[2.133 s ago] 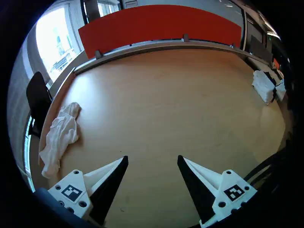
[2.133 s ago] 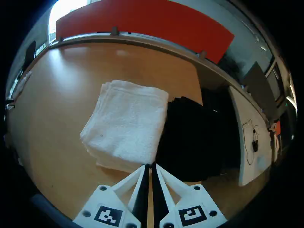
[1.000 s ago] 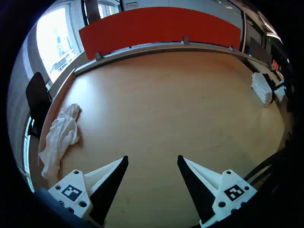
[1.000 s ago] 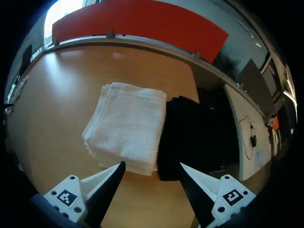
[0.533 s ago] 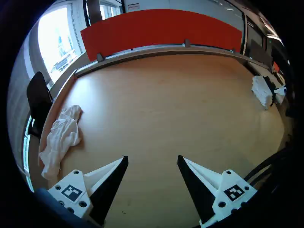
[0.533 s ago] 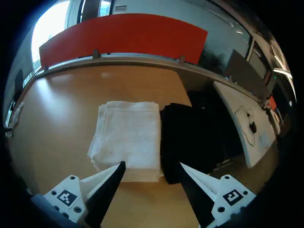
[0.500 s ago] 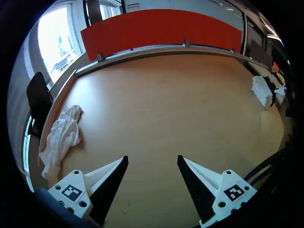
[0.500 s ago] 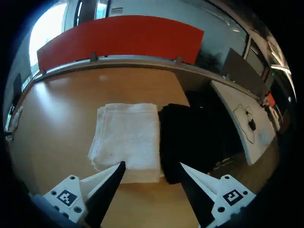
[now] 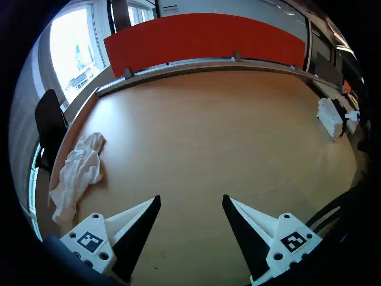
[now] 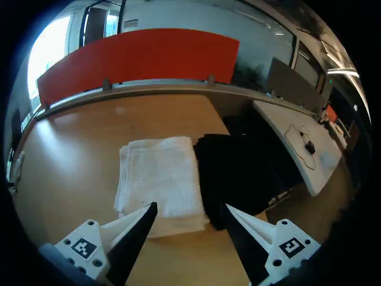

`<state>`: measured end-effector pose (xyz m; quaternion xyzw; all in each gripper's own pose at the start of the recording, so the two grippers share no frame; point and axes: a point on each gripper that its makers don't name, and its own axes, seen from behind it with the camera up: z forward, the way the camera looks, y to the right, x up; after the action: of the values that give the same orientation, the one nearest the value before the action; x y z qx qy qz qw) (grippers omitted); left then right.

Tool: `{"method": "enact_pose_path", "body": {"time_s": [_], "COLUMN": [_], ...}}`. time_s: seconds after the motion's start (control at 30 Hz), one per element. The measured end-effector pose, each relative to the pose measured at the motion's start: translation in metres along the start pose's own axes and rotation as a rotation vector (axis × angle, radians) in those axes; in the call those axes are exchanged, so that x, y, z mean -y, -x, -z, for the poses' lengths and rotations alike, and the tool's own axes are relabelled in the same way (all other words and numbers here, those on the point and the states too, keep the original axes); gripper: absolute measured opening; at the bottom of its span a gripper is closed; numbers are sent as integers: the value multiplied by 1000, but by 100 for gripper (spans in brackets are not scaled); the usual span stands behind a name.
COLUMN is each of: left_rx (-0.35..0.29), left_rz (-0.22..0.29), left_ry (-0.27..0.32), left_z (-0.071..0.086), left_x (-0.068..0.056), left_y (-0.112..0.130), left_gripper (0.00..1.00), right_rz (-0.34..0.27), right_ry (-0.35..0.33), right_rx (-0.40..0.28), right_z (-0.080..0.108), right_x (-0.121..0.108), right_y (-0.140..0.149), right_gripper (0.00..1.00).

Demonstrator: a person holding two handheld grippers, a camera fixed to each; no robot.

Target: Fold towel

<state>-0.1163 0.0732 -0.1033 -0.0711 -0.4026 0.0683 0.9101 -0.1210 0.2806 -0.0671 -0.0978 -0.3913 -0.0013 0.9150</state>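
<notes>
Right tool (image 10: 188, 205) hangs wide and empty by a folded towel (image 10: 159, 183), squared at the surface (image 10: 71, 143) edge, apparently finished. Left tool (image 9: 190, 197), equally wide, has a crumpled towel (image 9: 76, 174) off to its left, likely next.

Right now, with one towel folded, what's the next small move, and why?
Probably swing the left gripper toward the crumpled towel at the table edge: the folded towel lies neat below the open right gripper, and the left gripper is open, holding nothing.

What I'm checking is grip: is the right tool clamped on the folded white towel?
No, the right tool is open, its fingers spread wide apart, while the folded white towel lies flat on the table.
</notes>
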Motion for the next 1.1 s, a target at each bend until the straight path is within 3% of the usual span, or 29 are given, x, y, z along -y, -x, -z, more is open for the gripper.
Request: {"method": "enact_pose_path", "body": {"time_s": [0.4,0.7,1.1], "left_rx": [-33,-77,-284], "left_rz": [29,38,62], "left_ry": [-13,-34,-110], "left_z": [2,4,22], "left_x": [4,10,41], "left_y": [-15,-31,-96], "left_gripper": [96,96,96], "right_rz": [-10,-22,-49], "right_ry": [63,47,30], "right_rx": [-309,-398,-448], "right_z": [28,47,61], "right_x": [9,26,39], "right_y": [-67,-92,-106], "right_gripper": [100,100,100]}}
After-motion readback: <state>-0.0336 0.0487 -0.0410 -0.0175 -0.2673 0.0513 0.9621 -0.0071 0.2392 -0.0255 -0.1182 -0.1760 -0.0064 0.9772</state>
